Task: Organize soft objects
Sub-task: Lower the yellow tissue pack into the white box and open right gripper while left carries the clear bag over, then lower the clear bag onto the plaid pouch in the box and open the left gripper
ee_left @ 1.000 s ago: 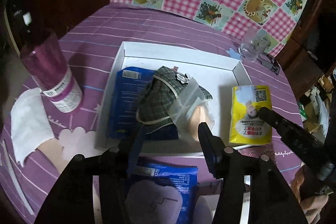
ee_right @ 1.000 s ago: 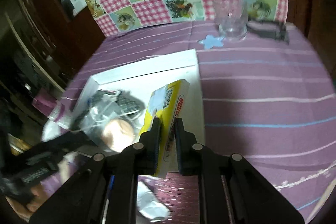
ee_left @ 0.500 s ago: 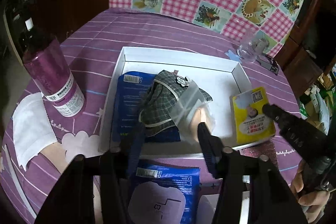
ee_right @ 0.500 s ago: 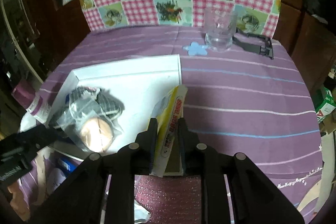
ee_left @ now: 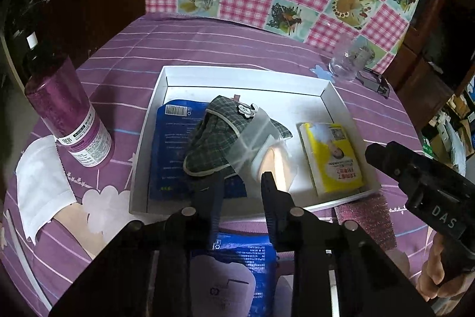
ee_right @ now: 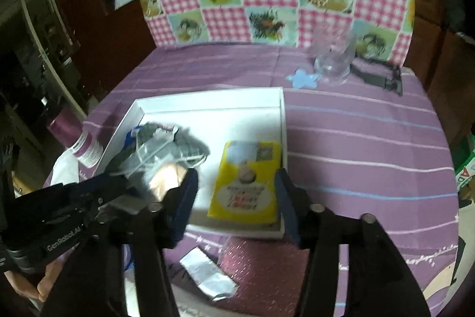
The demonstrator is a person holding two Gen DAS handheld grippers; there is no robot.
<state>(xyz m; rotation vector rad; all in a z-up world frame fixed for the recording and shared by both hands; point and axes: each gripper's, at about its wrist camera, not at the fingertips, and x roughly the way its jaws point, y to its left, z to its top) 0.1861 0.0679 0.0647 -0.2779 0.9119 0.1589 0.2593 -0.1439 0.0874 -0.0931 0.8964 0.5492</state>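
A white tray (ee_left: 243, 79) on the purple tablecloth holds a blue pack (ee_left: 172, 144), a plaid cloth piece in a clear bag (ee_left: 213, 138) and a yellow tissue pack (ee_left: 332, 156). The yellow pack (ee_right: 246, 183) lies flat at the tray's right side. My right gripper (ee_right: 236, 192) hovers over it, jaws opening and clear of the pack on both sides. My left gripper (ee_left: 239, 189) hangs above the tray's front edge near the clear bag, jaws closing, with nothing pressed between its pads. A second blue pack (ee_left: 237, 263) lies outside the tray, beneath the left gripper.
A purple bottle (ee_left: 68, 115) and a white cloth (ee_left: 41, 180) sit left of the tray. A clear glass (ee_left: 350, 61) and a black clip (ee_left: 377, 82) stand at the back right. A glittery purple pad (ee_right: 258, 260) and a silver wrapper (ee_right: 207, 272) lie in front.
The right gripper let go of the yellow pack, which went from standing on its edge to lying flat in the tray; its jaws spread. The left jaws drew closer together.
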